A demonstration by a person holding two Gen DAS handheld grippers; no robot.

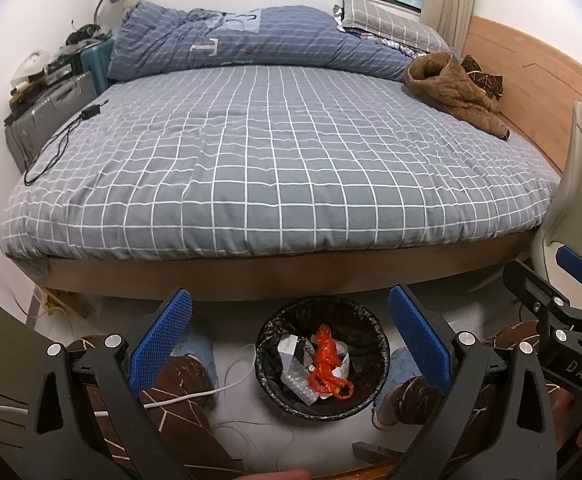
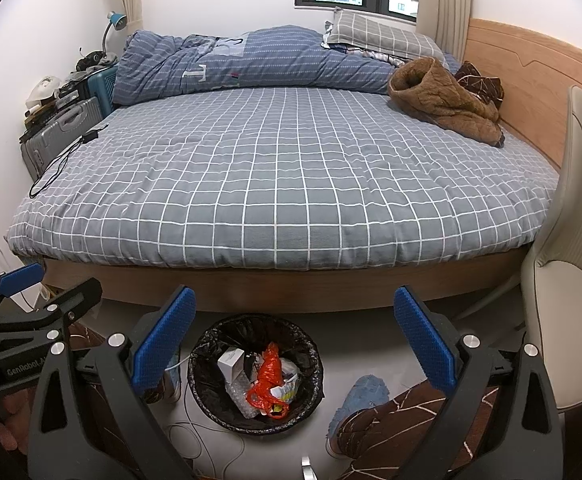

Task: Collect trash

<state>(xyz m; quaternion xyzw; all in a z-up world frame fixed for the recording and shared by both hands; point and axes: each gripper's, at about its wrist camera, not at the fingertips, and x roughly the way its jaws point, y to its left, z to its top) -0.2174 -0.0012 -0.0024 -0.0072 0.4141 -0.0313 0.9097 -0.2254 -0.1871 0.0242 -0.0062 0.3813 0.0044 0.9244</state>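
We see both claws, left gripper (image 1: pixel 291 336) and right gripper (image 2: pixel 295 336), spread wide and empty. Bin (image 1: pixel 365 404) at lower centre of the frame holds an orange bag (image 1: pixel 325 364) and paper scraps.

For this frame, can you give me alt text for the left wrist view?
The open left gripper hangs above a black-lined trash bin on the floor, holding an orange plastic bag and paper scraps. Behind it a bed with a grey checked cover fills the view. The right gripper shows at the right edge.
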